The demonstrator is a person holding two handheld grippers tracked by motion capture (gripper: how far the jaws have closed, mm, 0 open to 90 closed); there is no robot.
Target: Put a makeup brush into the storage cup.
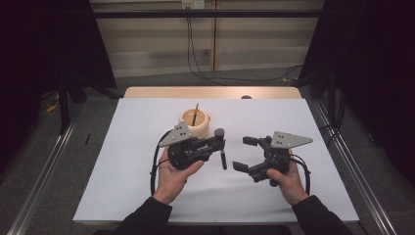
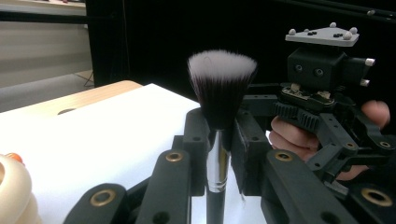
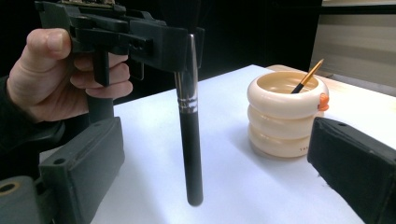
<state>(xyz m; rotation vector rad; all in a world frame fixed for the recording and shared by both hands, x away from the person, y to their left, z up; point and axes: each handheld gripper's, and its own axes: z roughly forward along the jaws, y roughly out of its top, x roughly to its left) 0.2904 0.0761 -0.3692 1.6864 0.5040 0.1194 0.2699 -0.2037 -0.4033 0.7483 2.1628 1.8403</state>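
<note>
My left gripper (image 1: pixel 220 143) is shut on a black makeup brush (image 2: pixel 220 93), gripping it at the silver ferrule. The fluffy white-tipped head points up, and the black handle (image 3: pixel 191 154) hangs straight down above the white table sheet (image 1: pixel 122 196). My right gripper (image 1: pixel 244 153) is open just to the right of the brush. Its two jaws stand wide on either side of the handle's lower end without touching it. Behind the left gripper stands a cream ribbed cup (image 1: pixel 195 123) with a thin orange-handled brush (image 3: pixel 308 76) leaning inside it.
The white sheet covers a wooden table whose bare far edge (image 1: pixel 210 92) shows at the back. Metal rails (image 1: pixel 44 171) run along both sides. Dark curtains flank the table, and cables hang down the back wall.
</note>
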